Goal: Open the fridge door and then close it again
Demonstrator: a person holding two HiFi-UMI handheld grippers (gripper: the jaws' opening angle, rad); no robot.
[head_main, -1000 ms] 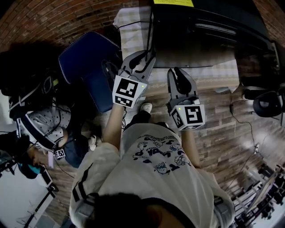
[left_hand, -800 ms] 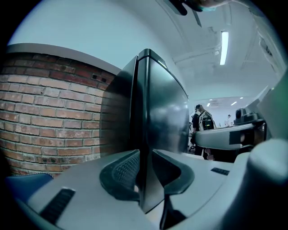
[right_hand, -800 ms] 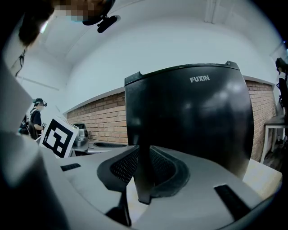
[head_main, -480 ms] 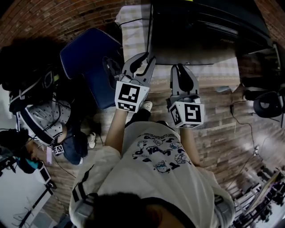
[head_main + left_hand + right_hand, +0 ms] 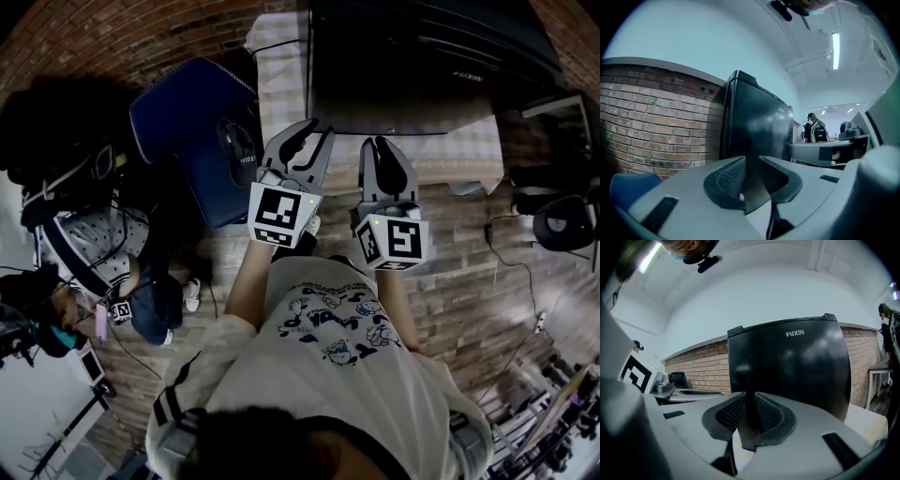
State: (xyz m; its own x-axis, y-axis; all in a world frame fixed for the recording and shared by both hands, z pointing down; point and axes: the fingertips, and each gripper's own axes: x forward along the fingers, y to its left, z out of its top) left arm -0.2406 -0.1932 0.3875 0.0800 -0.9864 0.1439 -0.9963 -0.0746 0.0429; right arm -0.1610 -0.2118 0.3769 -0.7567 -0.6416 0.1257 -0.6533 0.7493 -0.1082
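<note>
The black FUXIN fridge (image 5: 787, 376) stands on the cloth-covered table (image 5: 450, 155), back from its near edge, door shut as before opening or after reclosing, facing the left gripper (image 5: 314, 131), its jaws just narrowed, and the right gripper (image 5: 377, 142), both slightly parted and empty.

front: fridge (image 5: 403, 66) blocks | left: blue chair (image 5: 183, 112) | right: floor (image 5: 469, 272) free

Occlusions and cut-offs, all three views

Head view: fridge (image 5: 412, 66) cropped by the top edge, its front out of sight from above. Both gripper views: fridge base masked by each gripper's own jaws; no handle resolvable on the dark front. Left gripper view, centre right: bystander (image 5: 815, 131) too small for detail. Right gripper view: figure (image 5: 893, 329) cut by the right edge.
</note>
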